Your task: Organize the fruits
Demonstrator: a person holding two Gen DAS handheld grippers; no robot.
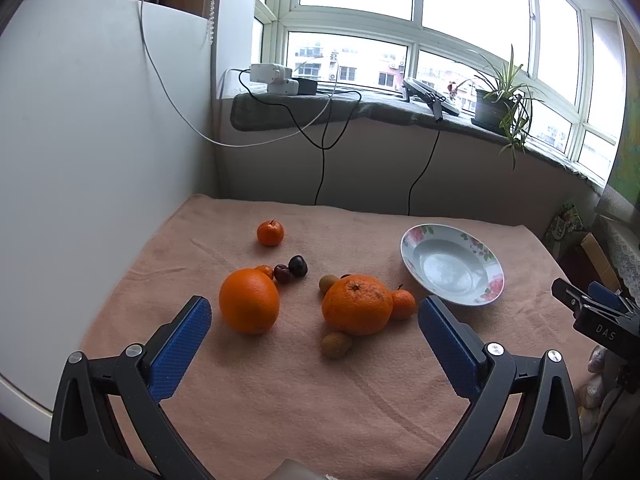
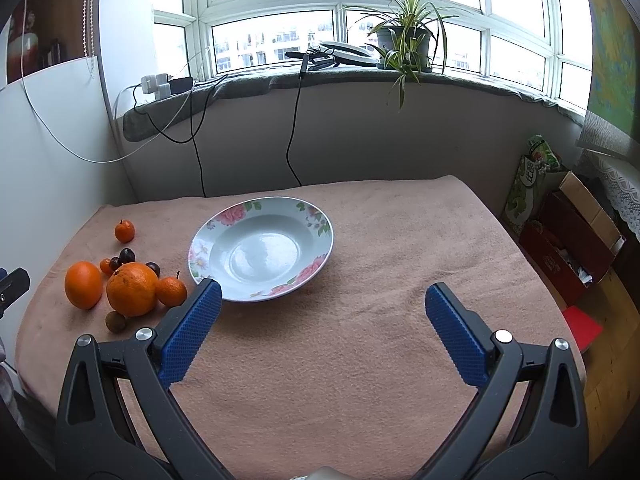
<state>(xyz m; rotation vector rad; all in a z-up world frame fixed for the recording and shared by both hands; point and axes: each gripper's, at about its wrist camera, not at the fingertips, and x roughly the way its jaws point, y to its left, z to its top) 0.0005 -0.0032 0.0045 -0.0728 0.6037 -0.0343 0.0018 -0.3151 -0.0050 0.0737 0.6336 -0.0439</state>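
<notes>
While both pairs of blue-padded fingers stand spread wide and hold nothing, the left gripper (image 1: 314,316) hovers low over the pink towel-covered desk (image 1: 320,400), just short of the fruit, and the right gripper (image 2: 322,304) hangs above bare cloth on the near side of the white, flower-rimmed ceramic plate (image 2: 316,236). That plate is empty.

All the fruit lies on the cloth to the left of the plate. Nearest the plate sits a small round tangerine (image 1: 403,304), touching a large bumpy orange (image 1: 357,304). A brown kiwi (image 1: 336,345) lies against the near side of that orange, and a second brown fruit (image 1: 329,283) peeks out behind it. Farther left of the plate rests a large smooth orange (image 1: 249,301), with a tiny orange fruit (image 1: 265,271) and two dark red cherries (image 1: 291,269) just behind it. Another small tangerine (image 1: 270,233) sits alone, farthest back.

A potted green plant (image 2: 404,40) stands on the windowsill behind the plate.
</notes>
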